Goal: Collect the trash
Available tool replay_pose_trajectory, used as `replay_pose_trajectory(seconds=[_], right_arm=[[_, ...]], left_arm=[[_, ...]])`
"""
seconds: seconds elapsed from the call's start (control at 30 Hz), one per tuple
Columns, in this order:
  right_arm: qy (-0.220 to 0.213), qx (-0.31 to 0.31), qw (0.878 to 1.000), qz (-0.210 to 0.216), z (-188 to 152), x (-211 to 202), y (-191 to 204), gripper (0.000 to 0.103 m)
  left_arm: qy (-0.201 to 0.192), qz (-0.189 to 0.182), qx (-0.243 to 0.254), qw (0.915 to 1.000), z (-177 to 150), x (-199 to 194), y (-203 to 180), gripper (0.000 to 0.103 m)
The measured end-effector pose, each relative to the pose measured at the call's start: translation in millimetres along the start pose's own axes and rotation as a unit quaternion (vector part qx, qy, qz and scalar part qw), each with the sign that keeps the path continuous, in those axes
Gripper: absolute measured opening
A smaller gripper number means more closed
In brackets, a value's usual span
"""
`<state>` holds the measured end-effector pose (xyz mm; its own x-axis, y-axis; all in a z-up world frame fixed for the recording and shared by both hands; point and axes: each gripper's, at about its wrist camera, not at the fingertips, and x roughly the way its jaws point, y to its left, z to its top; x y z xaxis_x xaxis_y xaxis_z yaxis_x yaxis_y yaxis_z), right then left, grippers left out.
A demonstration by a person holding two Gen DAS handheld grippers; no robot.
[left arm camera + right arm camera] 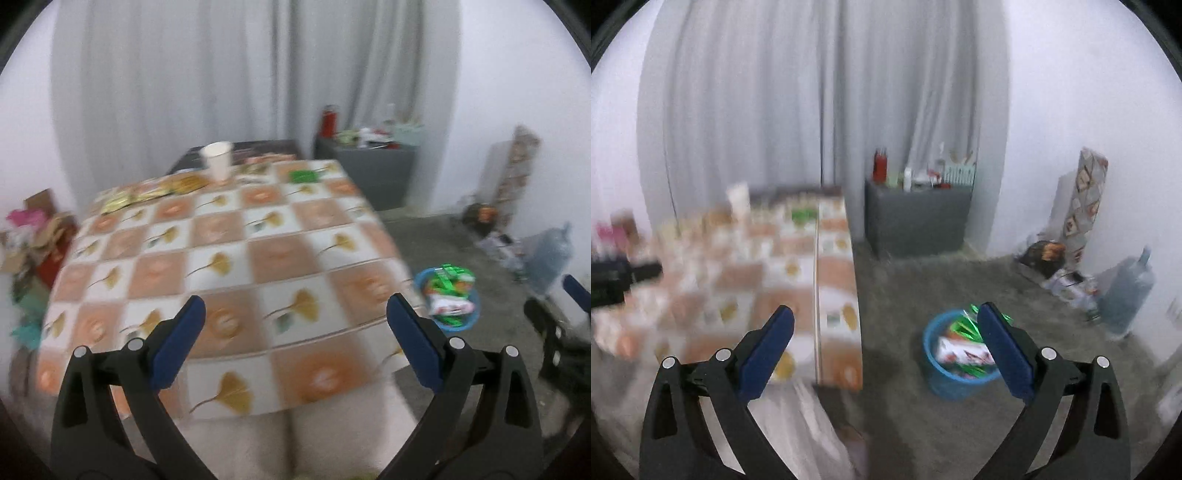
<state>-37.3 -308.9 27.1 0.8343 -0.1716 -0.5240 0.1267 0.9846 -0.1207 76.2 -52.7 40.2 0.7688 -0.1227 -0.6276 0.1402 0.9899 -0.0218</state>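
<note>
A table with a checkered leaf-pattern cloth (229,266) holds a white paper cup (218,160), yellow wrappers (147,194) and a green wrapper (303,176) at its far end. A blue bin (448,301) with wrappers in it stands on the floor right of the table; it also shows in the right wrist view (956,354). My left gripper (295,314) is open and empty over the table's near edge. My right gripper (886,325) is open and empty above the floor between the table (834,295) and the bin. Both views are blurred.
A grey cabinet (918,218) with a red bottle (880,165) and clutter stands at the back by the curtain. Boxes and bags (29,236) lie left of the table. A water jug (1126,291) and clutter sit at the right wall.
</note>
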Motion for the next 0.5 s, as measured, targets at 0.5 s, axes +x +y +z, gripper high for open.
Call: replay_pose_trajectory(seconds=[0.5], right_arm=[[0.104,0.041,0.994,-0.017,-30,26,-2,0.097]], left_arm=[[0.086,0.031,-0.038,0.9951,-28,31,6,0.094]])
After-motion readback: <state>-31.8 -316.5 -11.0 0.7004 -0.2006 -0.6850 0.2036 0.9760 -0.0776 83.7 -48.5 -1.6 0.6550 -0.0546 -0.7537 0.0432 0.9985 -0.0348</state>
